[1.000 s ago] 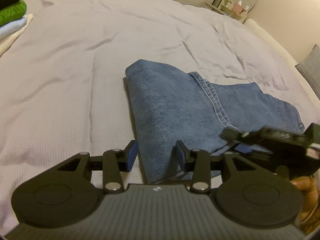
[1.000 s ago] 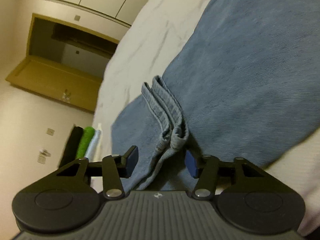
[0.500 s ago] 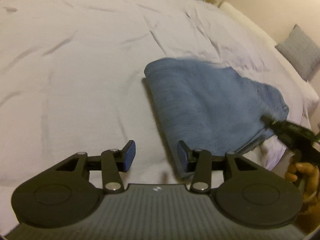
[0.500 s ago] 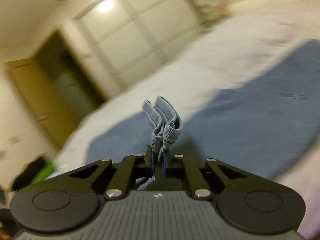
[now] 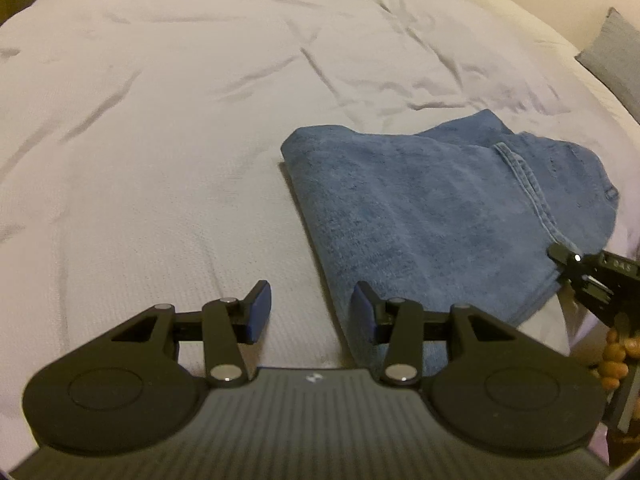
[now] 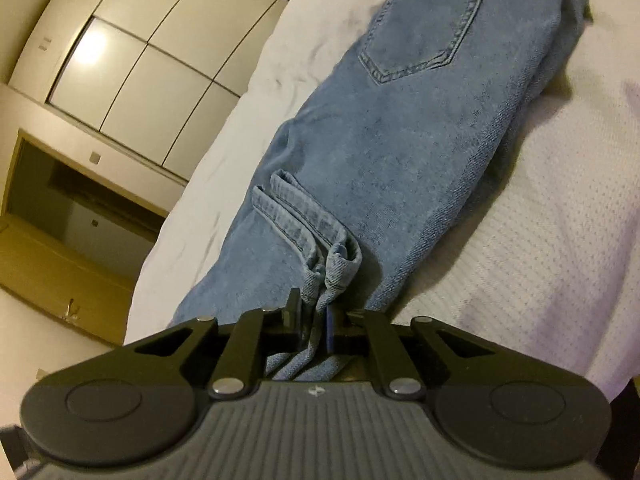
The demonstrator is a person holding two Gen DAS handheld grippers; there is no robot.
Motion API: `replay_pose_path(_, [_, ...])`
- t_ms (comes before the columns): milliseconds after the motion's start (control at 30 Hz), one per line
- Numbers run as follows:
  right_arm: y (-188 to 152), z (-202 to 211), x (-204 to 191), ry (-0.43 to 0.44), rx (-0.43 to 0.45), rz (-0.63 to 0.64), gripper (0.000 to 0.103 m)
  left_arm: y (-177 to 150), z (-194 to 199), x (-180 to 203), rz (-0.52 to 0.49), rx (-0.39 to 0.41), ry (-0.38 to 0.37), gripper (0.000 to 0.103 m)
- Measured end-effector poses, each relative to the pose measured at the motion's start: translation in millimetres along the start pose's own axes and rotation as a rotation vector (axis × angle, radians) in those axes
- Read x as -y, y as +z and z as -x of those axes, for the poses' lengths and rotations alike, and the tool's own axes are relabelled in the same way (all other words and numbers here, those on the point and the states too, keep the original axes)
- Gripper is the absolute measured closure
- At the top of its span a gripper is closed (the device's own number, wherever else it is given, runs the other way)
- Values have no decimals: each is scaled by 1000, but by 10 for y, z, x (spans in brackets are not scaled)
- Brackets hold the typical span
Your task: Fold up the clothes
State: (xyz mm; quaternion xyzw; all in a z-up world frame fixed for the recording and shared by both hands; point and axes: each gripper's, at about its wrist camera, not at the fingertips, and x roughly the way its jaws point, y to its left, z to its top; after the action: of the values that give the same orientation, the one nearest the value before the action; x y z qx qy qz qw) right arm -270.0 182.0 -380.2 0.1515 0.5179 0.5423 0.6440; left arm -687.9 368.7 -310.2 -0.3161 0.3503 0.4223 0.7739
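Observation:
Folded blue jeans [image 5: 432, 208] lie on the white bed [image 5: 168, 128] at the right of the left wrist view. My left gripper [image 5: 311, 312] is open and empty, just above the sheet at the near left corner of the jeans. My right gripper [image 6: 312, 316] is shut on the bunched hems of the jeans [image 6: 320, 256], with the back pocket [image 6: 428, 24] farther along. It also shows at the right edge of the left wrist view [image 5: 576, 268], at the near right corner of the jeans.
A grey pillow [image 5: 616, 60] lies at the bed's far right. White wardrobe doors [image 6: 132, 52] and a wooden alcove [image 6: 60, 236] stand beyond the bed. The bed's edge runs close under my right gripper.
My right gripper closed on the jeans' hems and has kept hold of them. My left gripper drew back to the left of the jeans and stayed open.

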Motion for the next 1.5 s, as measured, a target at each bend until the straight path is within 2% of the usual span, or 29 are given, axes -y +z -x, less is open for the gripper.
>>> replay_pose_path(233, [-17, -95, -128, -14, -27, 33, 96, 81, -42, 7, 37, 5, 17, 63])
replay_pose_path(533, [-63, -2, -259, -65, -26, 73, 94, 152, -63, 26, 11, 5, 21, 62])
replay_pose_path(767, [-65, 2, -303, -68, -26, 60, 84, 188, -60, 19, 1, 5, 7, 61])
replay_pose_path(900, [-34, -45, -353, -72, -23, 73, 82, 259, -60, 41, -21, 12, -1, 61])
replay_pose_path(933, [-16, -56, -388, -81, -23, 100, 88, 277, -52, 62, -33, 17, -6, 61])
replay_pose_path(1000, [20, -52, -475, -93, -20, 169, 92, 317, -36, 106, -52, 25, -18, 61])
replay_pose_path(1133, [167, 162, -753, -29, 81, 314, 96, 436, -3, 222, -79, 44, -58, 61])
replay_pose_path(1267, [454, 565, -870, -27, 265, 412, 96, 592, -33, 372, -115, 49, -130, 59])
replay_pose_path(1333, [664, 722, -717, -76, 333, 390, 96, 656, -132, 476, -145, 21, -165, 59])
replay_pose_path(1367, [775, 733, -569, -127, 327, 350, 96, 688, -198, 524, -155, 0, -188, 59])
replay_pose_path(1400, [888, 730, -408, -183, 312, 304, 96, 720, -264, 573, -165, -21, -210, 59])
replay_pose_path(1500, [1091, 541, 190, -286, 188, 140, 95, 758, -373, 733, -223, -46, -209, 59])
